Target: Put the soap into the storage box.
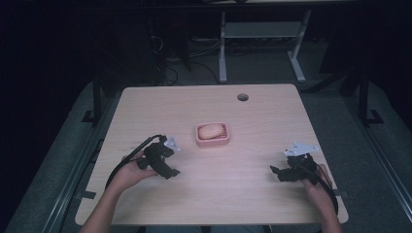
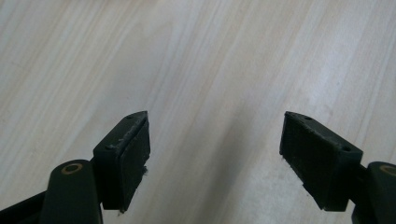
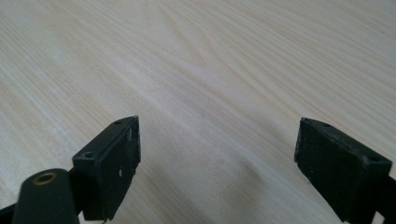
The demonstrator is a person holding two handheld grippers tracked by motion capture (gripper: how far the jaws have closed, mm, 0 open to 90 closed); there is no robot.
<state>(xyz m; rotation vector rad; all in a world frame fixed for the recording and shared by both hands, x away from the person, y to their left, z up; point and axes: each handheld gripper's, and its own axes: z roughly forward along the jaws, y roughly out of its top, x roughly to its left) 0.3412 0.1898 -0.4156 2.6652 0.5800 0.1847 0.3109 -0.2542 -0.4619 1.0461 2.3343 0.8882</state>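
One soap (image 1: 210,131), one pink dish (image 1: 198,139), table-centre.

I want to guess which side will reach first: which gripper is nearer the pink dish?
Left. The left gripper sits just down-left of the pink dish; the right gripper is farther off, down-right near the table's edge.

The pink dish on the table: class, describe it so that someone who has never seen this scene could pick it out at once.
Start at the light wooden table in the high view and look to its middle, between and beyond the left gripper and right gripper. There sits the pink dish, small and rectangular, holding a pale rounded lump. It is the table's one coloured thing.
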